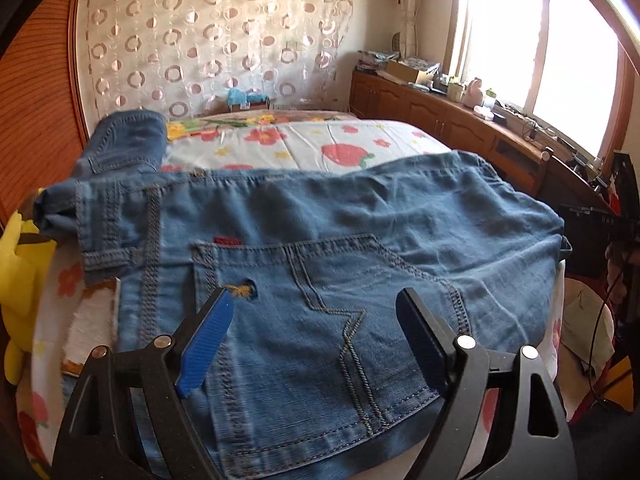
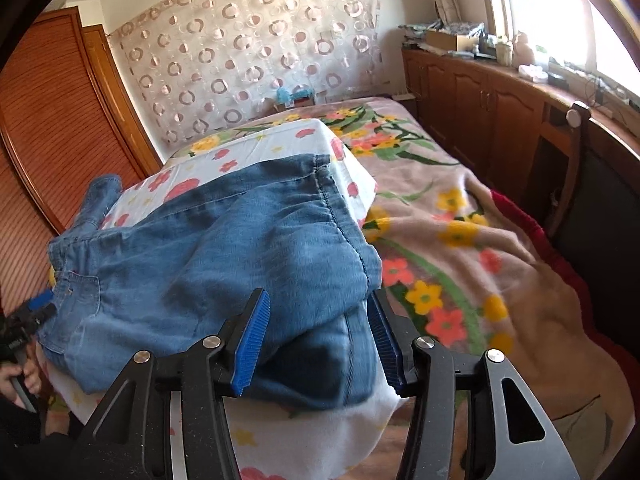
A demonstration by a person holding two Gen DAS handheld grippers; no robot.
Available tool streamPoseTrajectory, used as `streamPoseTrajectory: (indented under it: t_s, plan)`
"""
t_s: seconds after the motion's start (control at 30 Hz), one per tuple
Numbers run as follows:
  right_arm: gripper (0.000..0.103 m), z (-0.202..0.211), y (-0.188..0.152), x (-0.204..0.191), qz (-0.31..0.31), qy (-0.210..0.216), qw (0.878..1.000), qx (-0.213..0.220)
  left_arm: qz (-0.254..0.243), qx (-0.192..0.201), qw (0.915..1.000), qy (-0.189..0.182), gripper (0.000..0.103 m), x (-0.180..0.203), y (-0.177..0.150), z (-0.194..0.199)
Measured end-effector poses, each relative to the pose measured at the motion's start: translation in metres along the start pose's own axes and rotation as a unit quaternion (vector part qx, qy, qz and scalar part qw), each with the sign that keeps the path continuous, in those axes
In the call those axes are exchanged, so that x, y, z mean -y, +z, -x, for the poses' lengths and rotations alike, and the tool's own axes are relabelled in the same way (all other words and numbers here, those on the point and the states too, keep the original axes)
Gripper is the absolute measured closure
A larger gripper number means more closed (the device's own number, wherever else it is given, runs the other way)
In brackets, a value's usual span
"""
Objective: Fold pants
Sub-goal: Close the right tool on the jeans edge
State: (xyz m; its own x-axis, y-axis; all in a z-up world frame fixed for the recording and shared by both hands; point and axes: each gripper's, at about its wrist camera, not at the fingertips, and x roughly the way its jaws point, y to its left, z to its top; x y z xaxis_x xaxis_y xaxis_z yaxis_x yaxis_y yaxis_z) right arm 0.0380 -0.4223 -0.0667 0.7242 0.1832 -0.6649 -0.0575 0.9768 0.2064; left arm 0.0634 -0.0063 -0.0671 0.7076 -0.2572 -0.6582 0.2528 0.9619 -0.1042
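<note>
Blue denim pants (image 1: 320, 240) lie across a folded floral quilt (image 1: 320, 140) on the bed, back pocket up, with one leg end (image 1: 128, 140) trailing off at the far left. My left gripper (image 1: 316, 300) is open just above the back pocket, holding nothing. In the right wrist view the pants (image 2: 224, 248) are doubled over, with a folded layer at the near right edge. My right gripper (image 2: 320, 308) is open, its jaws on either side of that folded edge (image 2: 320, 364) without closing on it. The left gripper (image 2: 40, 304) shows at the far left by the waistband.
A pink flowered blanket (image 2: 460, 240) covers the bed to the right. Wooden cabinets (image 2: 500, 112) with clutter run under the window. A wooden wardrobe (image 2: 48, 128) stands at the left. A yellow plush toy (image 1: 16, 280) lies at the left edge of the quilt.
</note>
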Motion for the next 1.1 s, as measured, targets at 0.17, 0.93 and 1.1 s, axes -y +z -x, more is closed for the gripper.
streamPoseTrajectory:
  t_s: [0.17, 0.93, 1.1]
  plan:
    - [0.05, -0.003, 0.009, 0.001, -0.007, 0.0, 1.0, 0.0, 0.014, -0.021, 0.9997, 0.001, 0.019, -0.004, -0.007, -0.011]
    - [0.096, -0.033, 0.021, 0.006, -0.02, 0.042, 0.999, -0.024, 0.018, -0.015, 0.9997, 0.007, 0.019, -0.006, -0.015, -0.005]
    - [0.097, -0.011, 0.032, -0.022, 0.016, 0.073, 0.997, 0.011, 0.021, -0.013, 0.9997, 0.01, 0.019, -0.008, -0.014, -0.002]
